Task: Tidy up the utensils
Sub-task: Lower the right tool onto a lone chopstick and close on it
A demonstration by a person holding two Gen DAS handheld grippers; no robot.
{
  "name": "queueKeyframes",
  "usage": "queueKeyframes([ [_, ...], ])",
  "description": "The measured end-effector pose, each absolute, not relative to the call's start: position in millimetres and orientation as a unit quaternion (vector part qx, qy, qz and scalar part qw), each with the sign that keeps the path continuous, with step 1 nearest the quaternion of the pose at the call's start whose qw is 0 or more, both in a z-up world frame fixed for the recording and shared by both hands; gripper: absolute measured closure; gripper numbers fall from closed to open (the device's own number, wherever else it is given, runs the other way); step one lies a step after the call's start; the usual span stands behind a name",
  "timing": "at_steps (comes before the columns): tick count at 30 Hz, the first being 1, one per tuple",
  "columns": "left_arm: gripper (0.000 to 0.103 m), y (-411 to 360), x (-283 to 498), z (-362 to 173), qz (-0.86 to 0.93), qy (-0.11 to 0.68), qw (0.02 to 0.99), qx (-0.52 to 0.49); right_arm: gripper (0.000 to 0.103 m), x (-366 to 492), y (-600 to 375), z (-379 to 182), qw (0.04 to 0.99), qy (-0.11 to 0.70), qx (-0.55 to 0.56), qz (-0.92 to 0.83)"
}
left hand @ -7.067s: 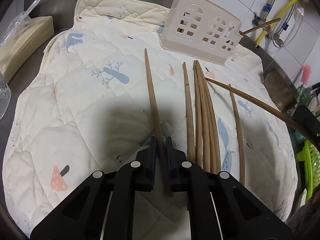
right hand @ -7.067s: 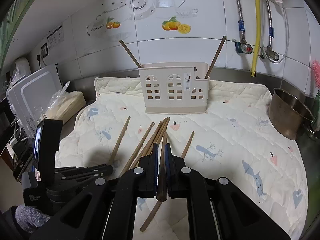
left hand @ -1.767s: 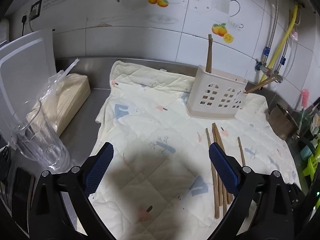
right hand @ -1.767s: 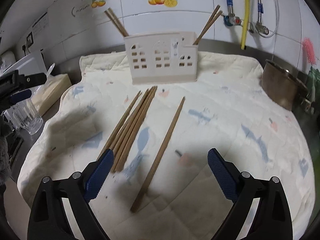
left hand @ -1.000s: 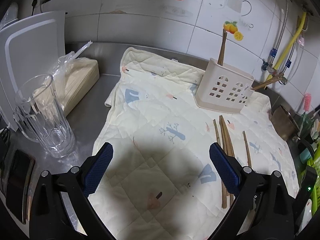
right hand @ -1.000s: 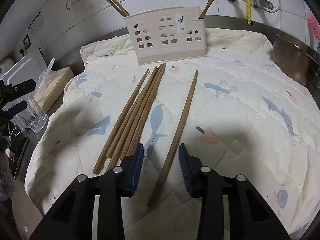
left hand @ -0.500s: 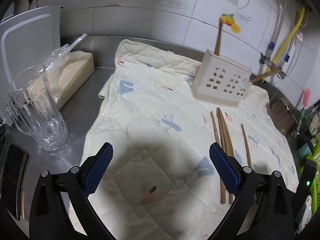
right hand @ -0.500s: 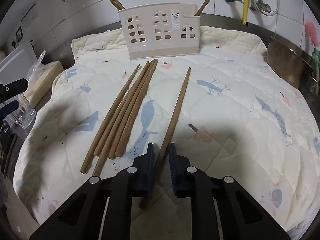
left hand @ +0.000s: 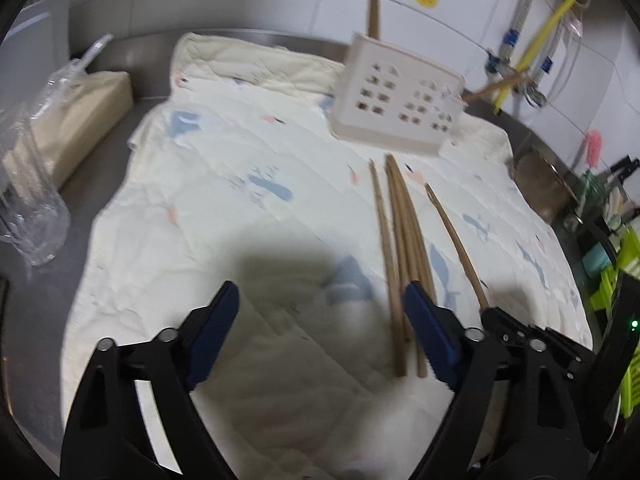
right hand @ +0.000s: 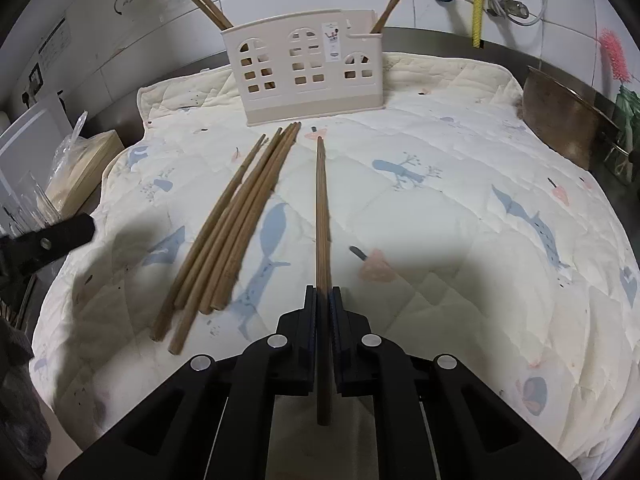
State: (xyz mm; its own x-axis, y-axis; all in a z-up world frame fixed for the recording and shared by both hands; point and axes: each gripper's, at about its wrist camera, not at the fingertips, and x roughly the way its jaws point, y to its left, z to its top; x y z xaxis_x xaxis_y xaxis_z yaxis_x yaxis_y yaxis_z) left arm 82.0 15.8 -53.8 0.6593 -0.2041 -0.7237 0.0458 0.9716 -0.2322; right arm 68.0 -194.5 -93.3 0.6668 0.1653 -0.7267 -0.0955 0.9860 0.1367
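My right gripper (right hand: 323, 300) is shut on a single wooden chopstick (right hand: 321, 208) that points away towards the beige utensil holder (right hand: 308, 76). Chopsticks stand in the holder's left and right ends. Several loose chopsticks (right hand: 236, 224) lie bundled on the quilted mat, left of the held one. My left gripper (left hand: 320, 320) is open and empty, low over the mat; its right finger (left hand: 428, 332) is beside the near ends of the bundle (left hand: 400, 240). The holder (left hand: 396, 104) and the single chopstick (left hand: 456, 236) also show in the left wrist view.
A quilted mat (right hand: 460, 184) covers the steel counter. A glass (left hand: 28, 208) and a wrapped packet (left hand: 76, 116) are at the left. A metal pot (right hand: 560, 116) sits at the right edge. Pipes and taps run on the tiled wall behind.
My right gripper has closed on the single chopstick and lined up with it. My left gripper has come down and moved right, towards the near ends of the bundle, still open.
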Motion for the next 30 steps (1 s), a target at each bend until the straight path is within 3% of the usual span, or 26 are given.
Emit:
queueKeyframes([
  [3,0.035,2.4,84.6,-62.3,-0.084,0.421,0.898,-0.100,0.097,65.2,-198.3,-93.3,0.912,0.400,0.042,0.073],
  [8,0.067,-14.9,95.7,-77.1,-0.094,0.442,0.887,-0.098,0.097,61.7,-203.4,-95.4,0.913,0.399,0.045,0.075],
  [10,0.072,-17.8,101.3,-82.4,-0.100,0.451,0.880,-0.108,0.097,60.9,-204.4,-95.4,0.913,0.397,0.047,0.076],
  [18,0.075,-26.3,110.1,-83.3,-0.108,0.454,0.877,-0.113,0.097,59.2,-206.8,-96.2,0.913,0.396,0.052,0.080],
  [26,0.090,-32.5,117.6,-87.5,-0.111,0.457,0.876,-0.107,0.096,57.0,-207.3,-96.3,0.914,0.395,0.054,0.080],
  [30,0.091,-35.0,118.1,-88.4,-0.106,0.456,0.879,-0.092,0.096,55.6,-206.4,-96.4,0.914,0.394,0.050,0.079],
])
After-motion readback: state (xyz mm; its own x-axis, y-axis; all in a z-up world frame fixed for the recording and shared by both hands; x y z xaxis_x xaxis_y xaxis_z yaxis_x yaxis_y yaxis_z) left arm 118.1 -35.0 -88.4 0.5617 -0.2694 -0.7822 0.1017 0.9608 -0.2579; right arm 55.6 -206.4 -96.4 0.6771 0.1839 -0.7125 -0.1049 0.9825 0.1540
